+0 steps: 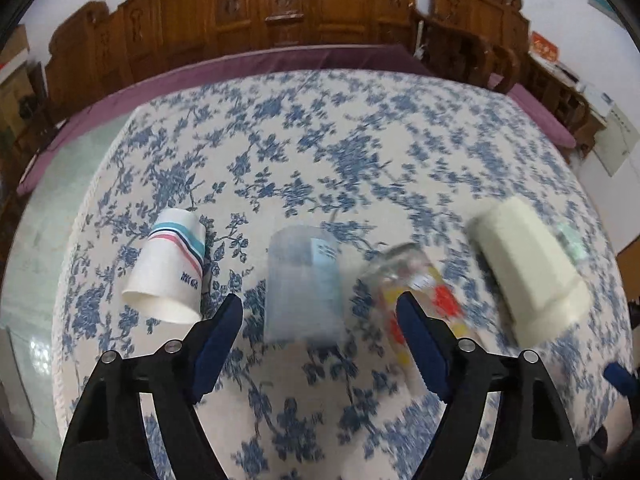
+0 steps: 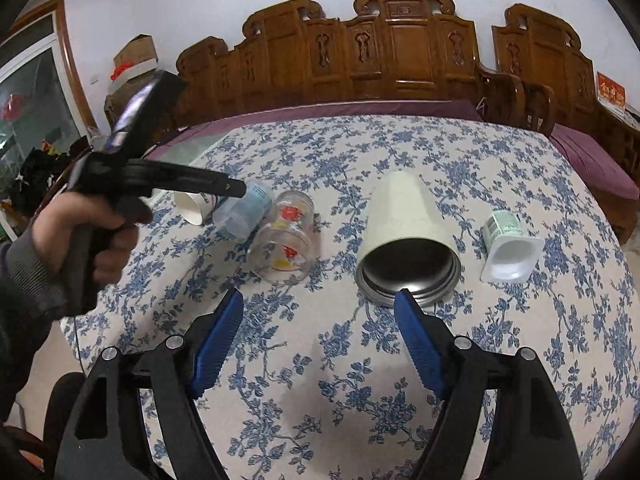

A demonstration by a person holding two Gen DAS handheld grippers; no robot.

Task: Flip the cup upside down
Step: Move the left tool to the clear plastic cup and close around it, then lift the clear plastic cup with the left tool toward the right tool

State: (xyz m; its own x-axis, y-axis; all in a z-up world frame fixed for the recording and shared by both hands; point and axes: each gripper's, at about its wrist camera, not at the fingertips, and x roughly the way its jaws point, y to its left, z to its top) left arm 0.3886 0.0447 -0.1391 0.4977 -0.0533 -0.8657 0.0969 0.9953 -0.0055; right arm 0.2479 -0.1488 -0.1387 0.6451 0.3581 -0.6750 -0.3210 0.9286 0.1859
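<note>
Carved wooden chairs (image 2: 400, 52) line the far side of a table (image 2: 440, 152) covered with a white cloth printed in blue flowers. Five cups lie on their sides across it, in a rough row.

From the person's left they are: one striped paper cup (image 1: 172, 268), one frosted blue plastic cup (image 1: 304, 288), one clear glass with red and yellow prints (image 2: 286, 236), one tall cream tumbler (image 2: 406, 236) with a dark metal inside, and one small white yoghurt pot (image 2: 508, 248) with a green label. The paper cup, blue cup and glass lie close together; the tumbler and pot sit further apart.

The left gripper (image 1: 320, 312) hangs just above the blue plastic cup with its jaws spread wide and nothing between them, and that cup looks like the one being addressed. The left view is smeared, so whether a pad touches the cup cannot be told. The right gripper (image 2: 320, 308) is also spread and empty, its right pad just in front of the tumbler's open mouth.

To do this step well, I would bring the left jaws down astride the blue cup's middle, one pad on each side wall, and close gently, since thin plastic probably buckles. The glass lies right beside it, so the approach should stay clear of that side. Then lift, rotate the wrist until the mouth faces down, and set the rim flat on the cloth before letting go.
</note>
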